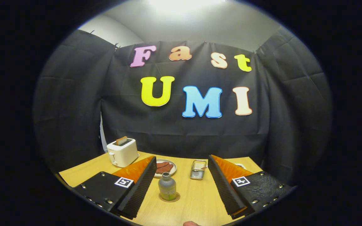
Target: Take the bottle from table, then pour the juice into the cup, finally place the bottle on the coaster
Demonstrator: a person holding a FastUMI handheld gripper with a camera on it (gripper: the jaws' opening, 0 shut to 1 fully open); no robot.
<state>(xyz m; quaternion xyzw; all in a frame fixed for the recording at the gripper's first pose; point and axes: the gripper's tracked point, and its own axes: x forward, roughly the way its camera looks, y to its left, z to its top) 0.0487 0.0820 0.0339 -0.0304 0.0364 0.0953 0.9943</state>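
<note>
Gripper view: the gripper (181,185) hangs above a pale wooden table (196,204) with its two fingers spread wide and holding nothing; neither finger touches any object. Bottle (167,187): small, grey-capped, upright, with a low level of greenish liquid; it stands on a round brown coaster (169,198), between the fingers and nearer the left one, at roughly twelve o'clock from the gripper and just ahead of it. Plate (172,168): light-coloured, at about eleven o'clock beyond the bottle, partly hidden behind the left finger's tip, carrying dark reddish-brown slices (164,167). Toaster (123,152): white, at about ten o'clock near the table's far left corner, with one slice of toast (121,140) standing up out of its slot. Cup (198,169): a small clear ribbed vessel, at about one o'clock, well apart from the bottle and just beside the right finger's tip; its contents cannot be made out. A small white object (240,165) peeks from behind the right finger at about two o'clock; too little shows to identify it. A fingertip (191,223) of the person shows at six o'clock, at the table's near edge.
</note>
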